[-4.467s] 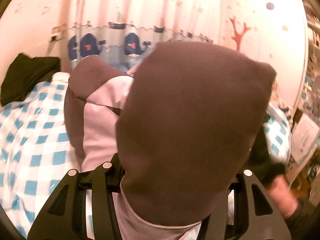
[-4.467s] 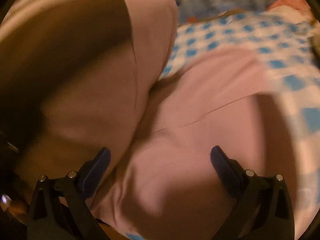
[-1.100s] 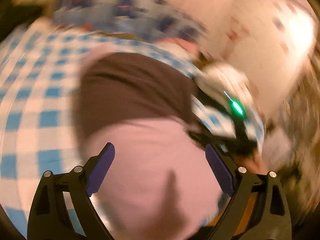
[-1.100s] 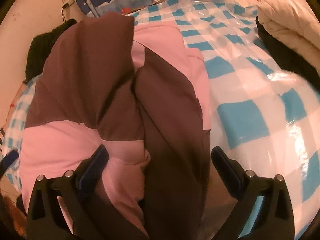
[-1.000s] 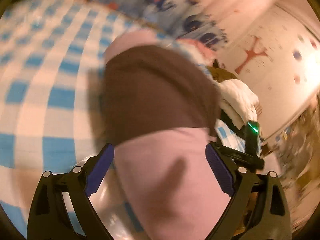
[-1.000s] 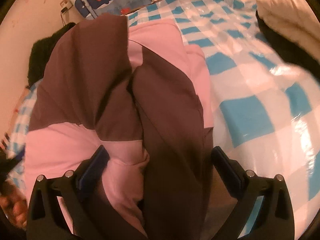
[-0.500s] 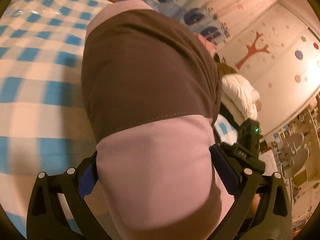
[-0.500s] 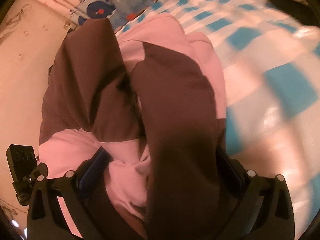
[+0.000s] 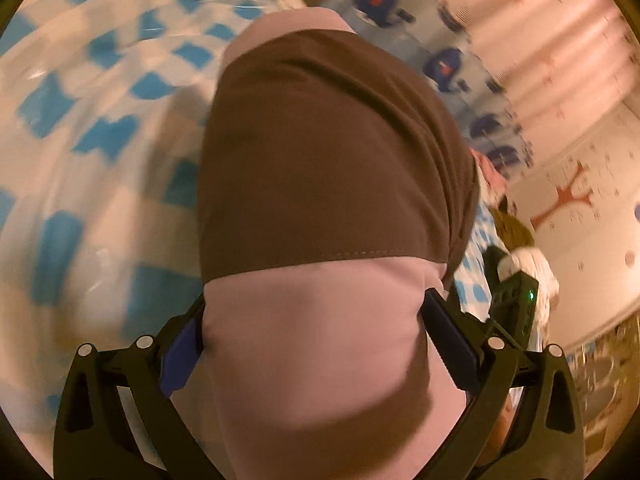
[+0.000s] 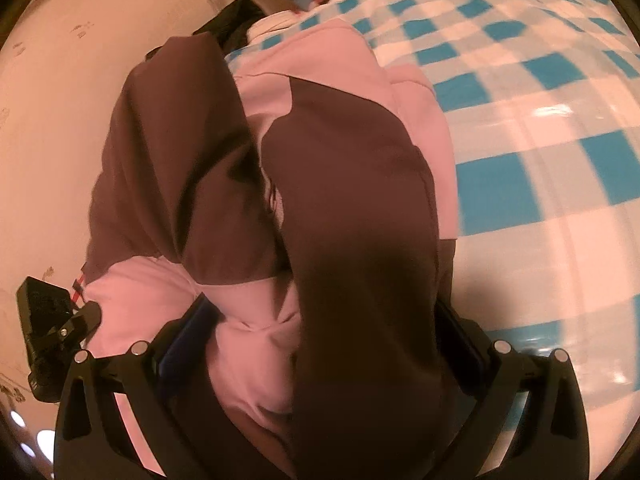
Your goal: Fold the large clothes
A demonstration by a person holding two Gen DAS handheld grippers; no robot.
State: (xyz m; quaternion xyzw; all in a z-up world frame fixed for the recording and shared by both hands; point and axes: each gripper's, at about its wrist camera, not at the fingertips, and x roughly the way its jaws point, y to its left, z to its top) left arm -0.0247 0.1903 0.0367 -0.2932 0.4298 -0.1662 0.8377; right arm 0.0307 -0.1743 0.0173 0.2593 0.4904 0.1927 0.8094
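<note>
A: In the left wrist view, what is the left hand-held gripper [image 9: 316, 344] doing?

B: It sits at the bottom of the frame, pointing up and forward along the bed. Its two black arms are spread wide with the garment [image 9: 332, 184] bunched between them. The pink part fills the gap and covers the tips, so I cannot tell whether it is actually clamped or just lying there.

A: And the garment itself?

B: Brown above, pink below, a stitched seam crossing the middle of the frame. It stretches toward the upper center over the blue-and-white checked bed cover [image 9: 80, 132]. A whale-print curtain [image 9: 448, 64] runs across the upper right.

A: The right wrist view?

B: The right hand-held gripper [image 10: 320, 340] is also low in the frame, aimed forward, arms wide, fabric piled between them. Again I cannot tell whether it grips. The garment [image 10: 352, 184] fills the center in brown and pink folds. The checked bed cover [image 10: 540, 128] takes the right side; the other gripper's black body [image 10: 44, 320] shows at lower left.
</note>
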